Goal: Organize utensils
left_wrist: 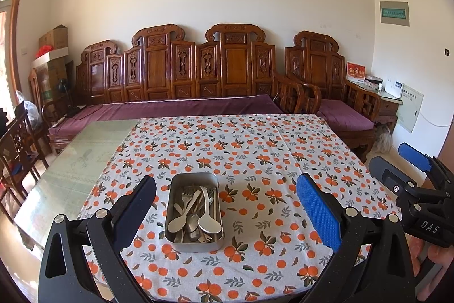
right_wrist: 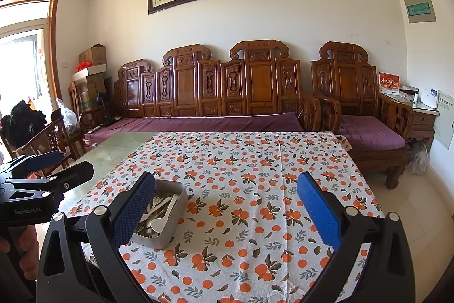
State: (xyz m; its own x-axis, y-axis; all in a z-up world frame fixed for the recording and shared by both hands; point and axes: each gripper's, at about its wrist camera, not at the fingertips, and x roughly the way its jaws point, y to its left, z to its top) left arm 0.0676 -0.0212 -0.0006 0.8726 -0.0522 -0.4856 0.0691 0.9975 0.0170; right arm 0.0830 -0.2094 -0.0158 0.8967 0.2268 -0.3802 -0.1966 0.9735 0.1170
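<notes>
Both my grippers, left [left_wrist: 227, 213] and right [right_wrist: 227, 213], gape wide and empty, so next up is fishing a spoon [left_wrist: 209, 220] from the tin [left_wrist: 173, 199].

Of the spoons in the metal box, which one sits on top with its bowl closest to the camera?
The big pale spoon on the right side of the metal box; it overlies the darker, smaller spoons beside it.

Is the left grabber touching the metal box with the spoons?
Apart. The left wrist view shows tablecloth on both sides between the open left gripper and the metal box.
</notes>
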